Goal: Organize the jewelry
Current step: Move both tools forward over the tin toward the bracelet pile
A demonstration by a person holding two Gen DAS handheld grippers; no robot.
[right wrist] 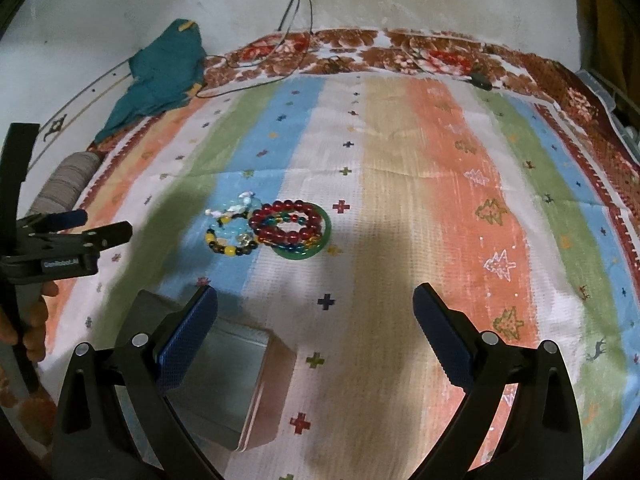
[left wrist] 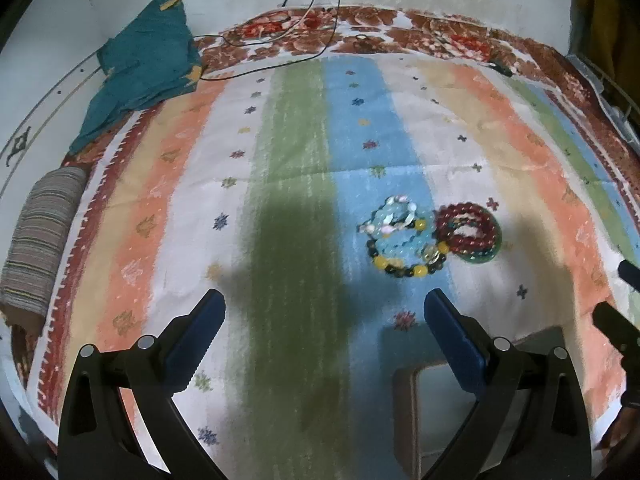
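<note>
A heap of bead bracelets lies on the striped cloth: pale blue and yellow-black ones (left wrist: 402, 240) beside red bead bracelets on a green bangle (left wrist: 470, 232). The heap also shows in the right wrist view (right wrist: 268, 226). An open metal tin (right wrist: 224, 380) sits near the front edge, also in the left wrist view (left wrist: 436, 408). My left gripper (left wrist: 324, 320) is open and empty, short of the heap. My right gripper (right wrist: 314, 312) is open and empty, its left finger over the tin. The left gripper also shows at the left edge of the right wrist view (right wrist: 90, 226).
A teal cloth (left wrist: 144, 64) lies at the far left corner. A striped roll (left wrist: 40, 240) lies at the left edge. Thin cables (left wrist: 280, 36) run across the far floral border. A wall stands behind the bed.
</note>
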